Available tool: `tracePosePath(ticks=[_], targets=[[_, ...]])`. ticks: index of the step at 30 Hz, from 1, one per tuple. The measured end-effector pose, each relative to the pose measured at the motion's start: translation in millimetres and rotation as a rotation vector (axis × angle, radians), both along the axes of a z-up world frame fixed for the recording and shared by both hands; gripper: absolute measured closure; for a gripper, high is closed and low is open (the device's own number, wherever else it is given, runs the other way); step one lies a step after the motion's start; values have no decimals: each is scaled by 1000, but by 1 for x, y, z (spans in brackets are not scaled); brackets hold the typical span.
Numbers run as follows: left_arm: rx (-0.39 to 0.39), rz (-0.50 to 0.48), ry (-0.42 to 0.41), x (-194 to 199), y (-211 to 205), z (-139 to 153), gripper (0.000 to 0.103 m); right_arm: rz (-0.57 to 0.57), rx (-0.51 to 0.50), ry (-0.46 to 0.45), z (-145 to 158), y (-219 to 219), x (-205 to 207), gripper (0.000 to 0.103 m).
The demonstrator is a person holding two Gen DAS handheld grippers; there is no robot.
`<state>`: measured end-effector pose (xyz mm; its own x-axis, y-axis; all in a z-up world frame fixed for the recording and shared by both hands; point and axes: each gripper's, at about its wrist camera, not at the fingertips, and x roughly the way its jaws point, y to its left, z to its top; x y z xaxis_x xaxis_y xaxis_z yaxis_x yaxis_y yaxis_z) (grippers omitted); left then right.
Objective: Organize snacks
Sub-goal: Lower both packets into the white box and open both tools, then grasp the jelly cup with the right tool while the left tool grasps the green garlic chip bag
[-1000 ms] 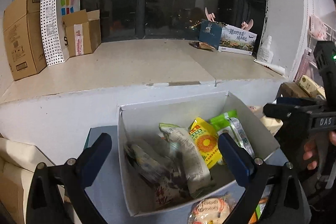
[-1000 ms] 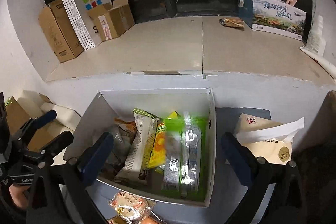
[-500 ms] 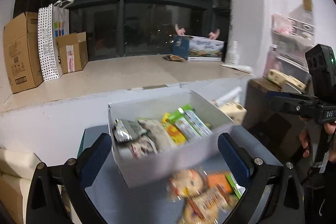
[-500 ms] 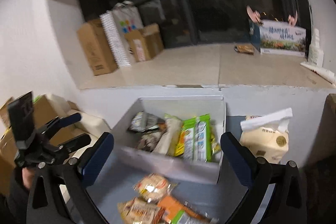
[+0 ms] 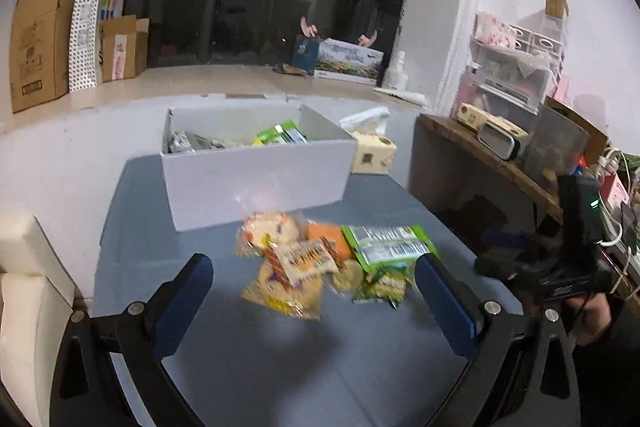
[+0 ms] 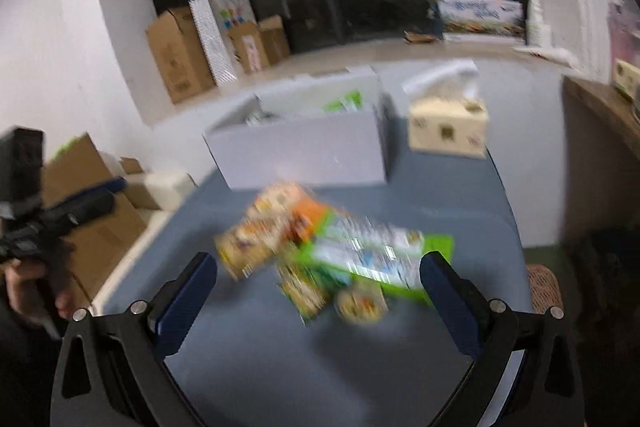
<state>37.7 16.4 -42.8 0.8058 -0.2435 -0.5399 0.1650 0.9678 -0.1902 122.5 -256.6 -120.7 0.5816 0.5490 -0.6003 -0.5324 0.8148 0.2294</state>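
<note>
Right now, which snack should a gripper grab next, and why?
Probably lower the open left gripper onto the top cracker packet. It lies uppermost on the loose pile, in front of the white box that already holds snacks, and both grippers are empty.

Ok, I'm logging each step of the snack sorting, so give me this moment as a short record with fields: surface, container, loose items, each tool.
surface: blue-grey tabletop
container: white rectangular cardboard box, holding several packets, at the table's far side
loose items: pile of plastic snack packets on the table in front of the box, outside it
beside box: cream tissue box
left tool: open, empty, pointed at the pile
right tool: open, empty, pointed at the pile; view blurred
</note>
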Motion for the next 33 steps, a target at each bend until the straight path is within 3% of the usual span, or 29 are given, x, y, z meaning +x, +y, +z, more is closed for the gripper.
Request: tracePosePath(ticks=[11, 17, 18, 21, 22, 24, 30, 33], targets=[[-4, -27, 30, -1, -13, -9, 0, -105, -186, 69, -59, 15, 29, 0], [-5, -29, 55, 1, -15, -18, 0, -138, -155, 122, -75, 18, 47, 0], [-4, -29, 58, 2, -15, -20, 0, -130, -143, 125, -77, 19, 49, 2], [-4, -32, 73, 5, -18, -25, 0, -114, -126, 115, -75, 20, 48, 35], [-4, -33, 76, 6, -18, -26, 0, -107, -123, 112, -74, 20, 47, 52], [-3, -43, 84, 7, -22, -28, 0, -126, -140, 105, -73, 18, 44, 53], [25, -101, 105, 19, -43, -34, 0, -118, -58, 110, -62, 0, 32, 53], [59, -175, 117, 33, -68, -41, 0, -129, -23, 97, -49, -14, 21, 53]])
